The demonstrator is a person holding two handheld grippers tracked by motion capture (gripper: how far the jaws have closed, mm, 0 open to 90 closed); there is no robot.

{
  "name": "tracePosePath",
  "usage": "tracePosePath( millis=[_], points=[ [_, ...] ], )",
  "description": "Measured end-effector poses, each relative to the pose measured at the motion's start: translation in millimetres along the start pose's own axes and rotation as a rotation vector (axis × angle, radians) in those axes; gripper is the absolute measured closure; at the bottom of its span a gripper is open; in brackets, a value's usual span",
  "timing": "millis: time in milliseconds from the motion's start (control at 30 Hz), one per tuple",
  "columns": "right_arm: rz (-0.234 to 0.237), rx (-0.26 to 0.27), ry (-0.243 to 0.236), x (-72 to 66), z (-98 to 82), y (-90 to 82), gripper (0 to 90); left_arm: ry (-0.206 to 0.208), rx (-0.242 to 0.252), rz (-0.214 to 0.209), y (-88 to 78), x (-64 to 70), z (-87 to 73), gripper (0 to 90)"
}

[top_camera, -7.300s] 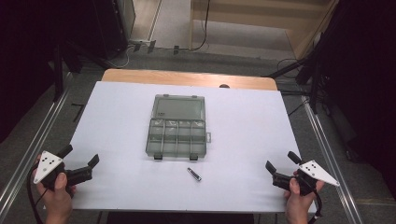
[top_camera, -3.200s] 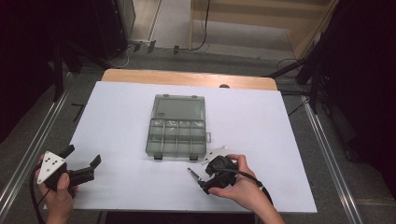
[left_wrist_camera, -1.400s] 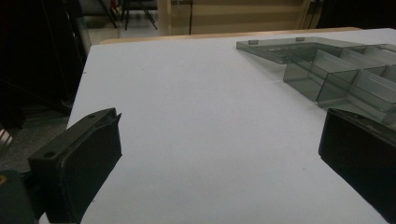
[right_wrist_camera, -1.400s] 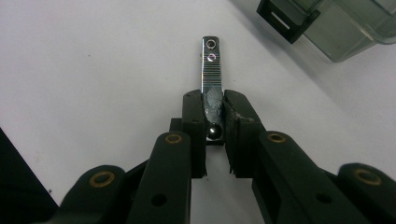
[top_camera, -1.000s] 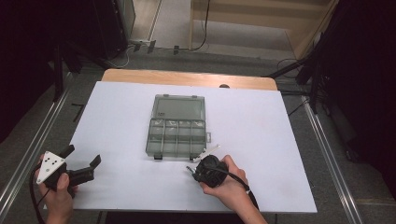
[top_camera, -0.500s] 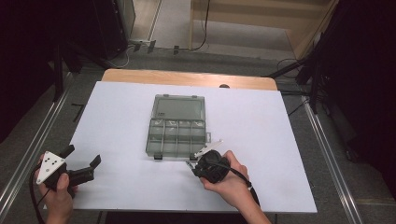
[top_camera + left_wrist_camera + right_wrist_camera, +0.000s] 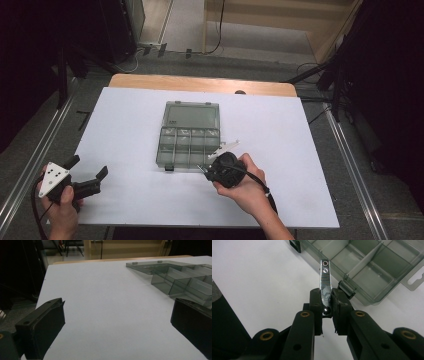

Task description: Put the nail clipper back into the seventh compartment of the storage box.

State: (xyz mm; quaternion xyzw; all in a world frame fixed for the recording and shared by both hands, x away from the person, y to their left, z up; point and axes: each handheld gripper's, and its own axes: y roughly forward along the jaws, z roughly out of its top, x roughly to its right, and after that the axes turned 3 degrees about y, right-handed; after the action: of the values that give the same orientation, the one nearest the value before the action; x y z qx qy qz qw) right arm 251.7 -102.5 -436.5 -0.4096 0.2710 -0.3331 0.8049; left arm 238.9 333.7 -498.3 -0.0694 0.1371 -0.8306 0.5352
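Pickup looks done: right tool (image 7: 326, 298) clamped on a small metal bar (image 7: 325, 277), held above the white surface (image 7: 300, 150) just beside the organiser box (image 7: 187, 132). Left tool (image 7: 75, 182) wide open, empty, well apart. Probably left: dropping the bar into a compartment.

Smoky-grey box (image 7: 190, 134); ridged silver bar (image 7: 325, 281)

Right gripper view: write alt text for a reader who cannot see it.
Two black jaws of the right gripper are shut on a small ribbed metal piece that sticks out ahead of them, above a white table. Just beyond lies a clear grey plastic box with dividers, its latch near the jaws.
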Motion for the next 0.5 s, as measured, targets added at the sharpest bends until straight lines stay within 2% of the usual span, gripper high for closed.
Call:
tracePosePath(
  millis=[500],
  points=[
    [-0.002, 0.019, -0.003, 1.9, 15.2, -4.1, 81.5, 0.000, 0.002, -0.002, 0.1, -0.1, -0.1, 0.0]
  ],
)
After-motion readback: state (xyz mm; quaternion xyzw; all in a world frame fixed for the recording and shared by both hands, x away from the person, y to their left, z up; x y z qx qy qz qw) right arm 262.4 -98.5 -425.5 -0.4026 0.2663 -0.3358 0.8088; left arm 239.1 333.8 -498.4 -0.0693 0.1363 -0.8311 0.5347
